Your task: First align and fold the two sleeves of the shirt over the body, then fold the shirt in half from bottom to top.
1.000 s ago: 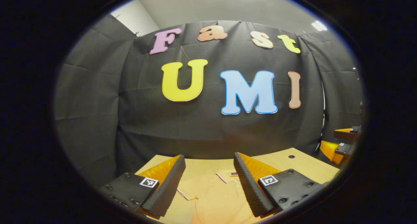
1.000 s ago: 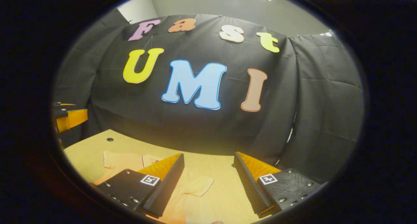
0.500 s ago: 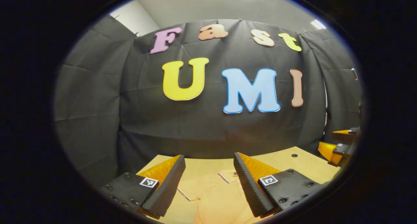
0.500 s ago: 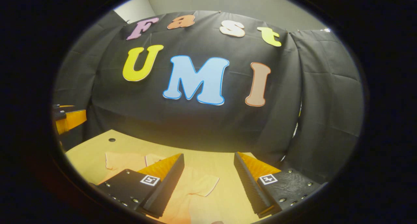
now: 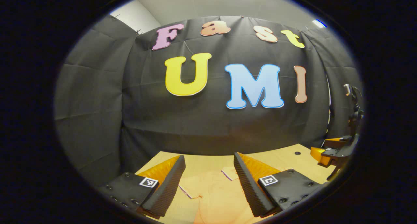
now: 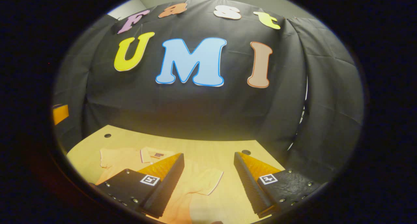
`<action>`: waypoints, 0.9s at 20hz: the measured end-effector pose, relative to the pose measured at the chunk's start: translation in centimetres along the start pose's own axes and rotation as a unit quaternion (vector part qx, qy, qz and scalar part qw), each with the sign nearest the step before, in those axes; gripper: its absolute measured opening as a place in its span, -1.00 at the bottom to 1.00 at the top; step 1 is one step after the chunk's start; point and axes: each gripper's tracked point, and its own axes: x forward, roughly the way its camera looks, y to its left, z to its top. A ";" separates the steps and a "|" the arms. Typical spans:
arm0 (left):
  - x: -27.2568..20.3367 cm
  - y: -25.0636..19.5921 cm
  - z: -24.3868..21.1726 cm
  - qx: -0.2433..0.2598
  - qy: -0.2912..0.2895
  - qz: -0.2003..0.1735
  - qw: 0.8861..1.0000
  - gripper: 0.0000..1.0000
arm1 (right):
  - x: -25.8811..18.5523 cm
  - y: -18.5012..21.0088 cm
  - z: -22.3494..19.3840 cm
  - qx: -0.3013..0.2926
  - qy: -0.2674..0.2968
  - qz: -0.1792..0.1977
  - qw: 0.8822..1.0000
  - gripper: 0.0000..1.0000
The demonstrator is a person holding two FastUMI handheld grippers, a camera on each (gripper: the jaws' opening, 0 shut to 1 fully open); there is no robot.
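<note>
Black cloth wall (image 5: 195,119) behind, grey ceiling above. Pale wooden counter (image 6: 208,149) with round holes near its far edge. Orange shirt (image 6: 195,185) lying flat on counter, sleeves spread out, small collar label too blurred to read. Left claw (image 5: 208,181) open above shirt, holding nothing. Right claw (image 6: 208,181) open, empty, over right sleeve (image 6: 208,181).
</note>
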 end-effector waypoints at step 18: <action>-1.3 2.1 -1.9 -0.009 0.021 0.037 0.999 0.94 | 13.7 -1.3 -15.0 0.071 0.223 -0.010 0.972 0.91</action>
